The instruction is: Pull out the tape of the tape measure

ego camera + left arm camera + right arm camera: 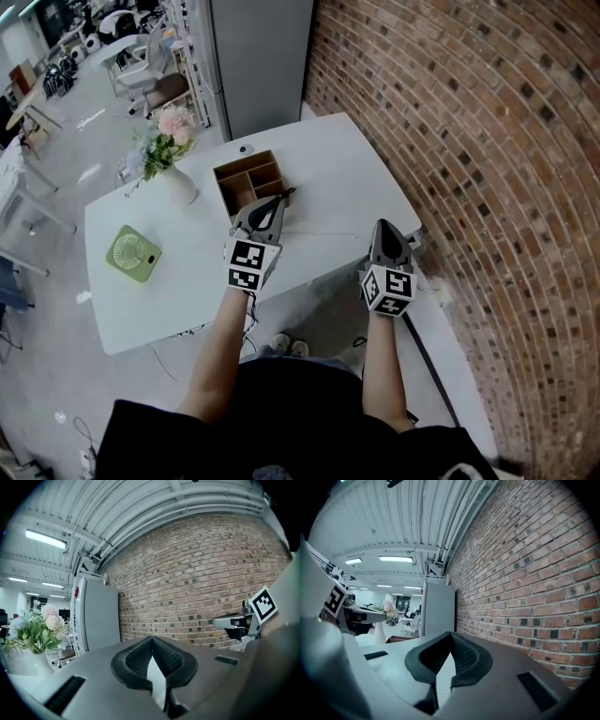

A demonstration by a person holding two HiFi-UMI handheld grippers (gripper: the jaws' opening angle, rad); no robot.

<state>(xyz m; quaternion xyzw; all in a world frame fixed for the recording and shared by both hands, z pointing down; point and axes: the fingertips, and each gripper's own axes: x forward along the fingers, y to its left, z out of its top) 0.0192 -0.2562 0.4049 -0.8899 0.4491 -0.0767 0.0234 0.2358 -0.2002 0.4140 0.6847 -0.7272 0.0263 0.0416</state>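
Observation:
No tape measure shows in any view. My left gripper [279, 197] hangs over the white table [328, 159], its tips at the front right corner of a wooden compartment box [249, 181]. Its jaws are shut tip to tip with nothing between them [152, 640]. My right gripper [382, 226] is over the table's right edge near the brick wall, also shut and empty [450, 635]. Each gripper shows in the other's view: the right gripper [234, 620] and the left gripper [356, 613].
A white vase of flowers [171, 157] stands at the back left of the table and a green fan [132, 253] lies at the front left. A grey cabinet [261, 56] stands behind the table. The brick wall [469, 141] runs along the right side.

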